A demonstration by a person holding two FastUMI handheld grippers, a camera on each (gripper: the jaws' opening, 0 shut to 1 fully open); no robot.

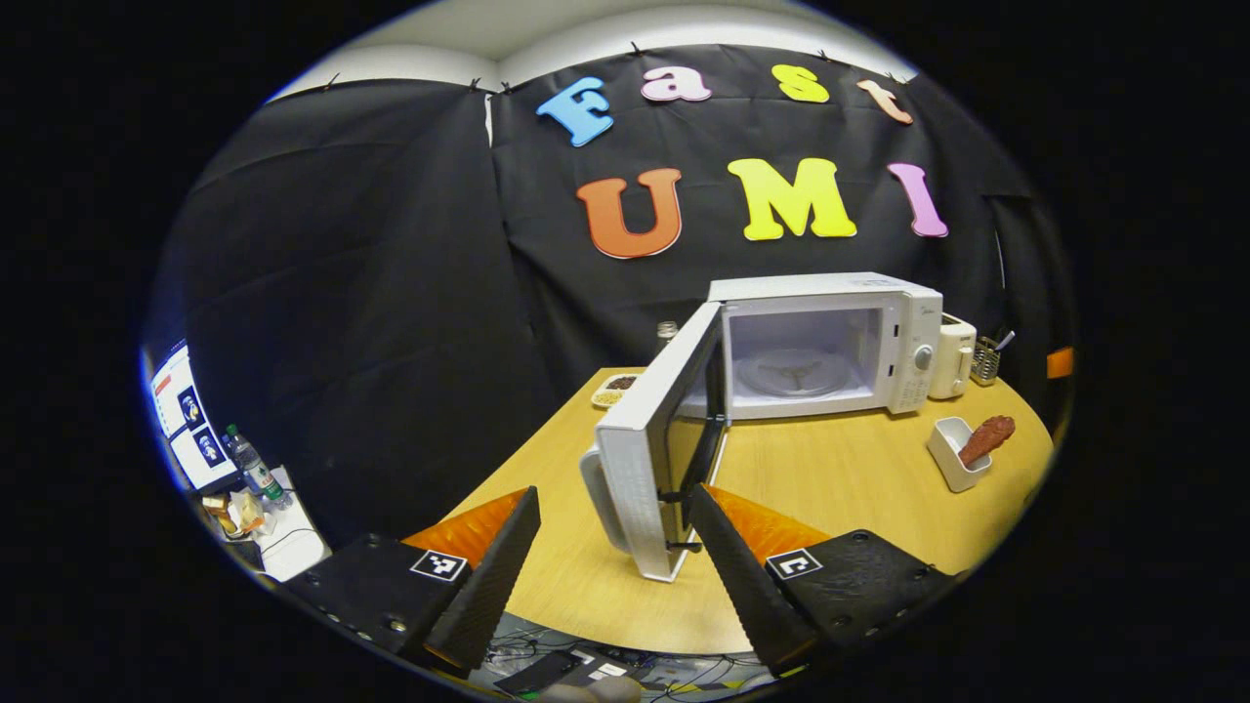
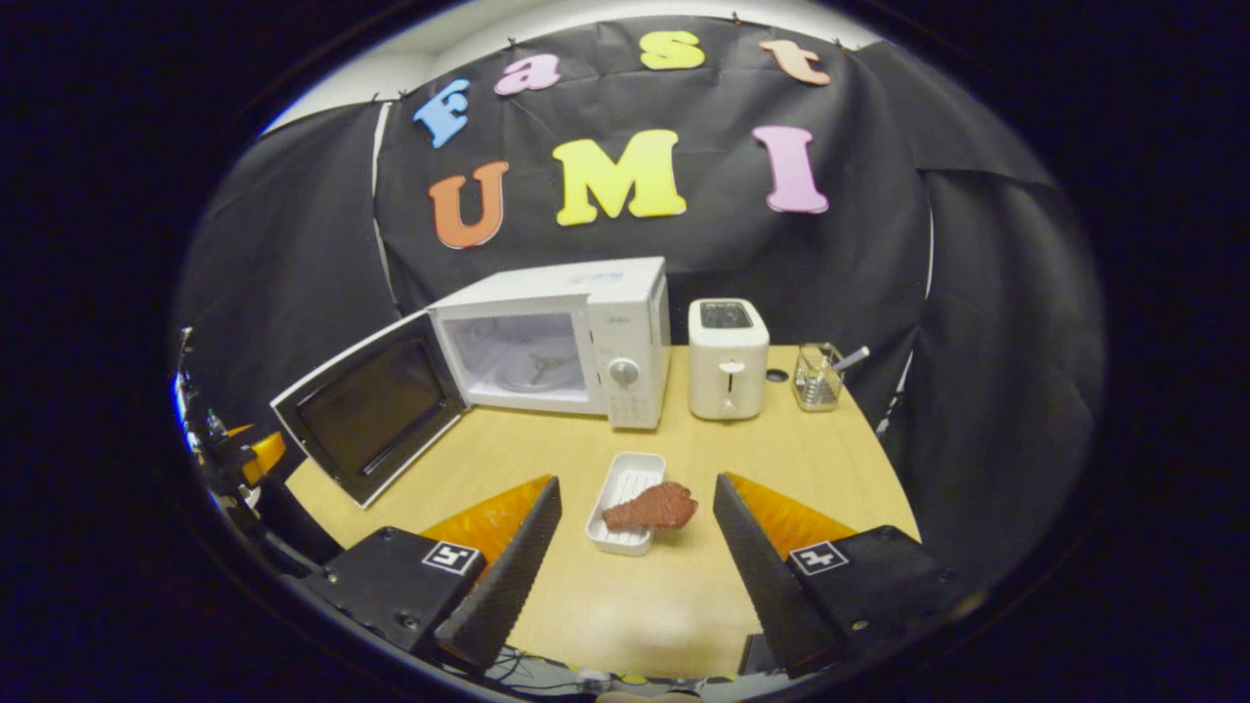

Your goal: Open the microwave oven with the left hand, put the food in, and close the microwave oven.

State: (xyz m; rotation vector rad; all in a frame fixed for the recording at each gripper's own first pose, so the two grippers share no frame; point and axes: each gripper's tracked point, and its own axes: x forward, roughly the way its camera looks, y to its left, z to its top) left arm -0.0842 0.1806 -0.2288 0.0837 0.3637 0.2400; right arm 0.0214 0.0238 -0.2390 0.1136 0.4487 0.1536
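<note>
The microwave oven (image 2: 562, 337) stands at the back of the wooden table (image 2: 625, 586), against the booth wall. Its door (image 2: 371, 415) is swung fully open to the left side of the cavity, and the glass turntable (image 2: 532, 371) inside is bare. In the left gripper view the open door (image 1: 649, 459) sits edge-on, close ahead, with its handle (image 1: 598, 493) facing left.

The food (image 2: 652, 508), a reddish-brown meat-shaped piece, lies across the near end of a small white tray (image 2: 625, 500), overhanging its right rim. The tray rests on the table in front of the microwave oven's control panel, well apart from the cavity.

The right gripper (image 2: 637, 542) is wide open, its fingers flanking the tray without touching it. The left gripper (image 1: 613, 557) is also spread open, holding nothing; the door's lower edge lies between its fingers, and contact cannot be confirmed.

A white toaster (image 2: 728, 356) stands just right of the microwave oven, with a clear utensil holder (image 2: 818, 376) beyond it. A small dish (image 1: 613, 389), possibly holding snacks, sits behind the door
</note>
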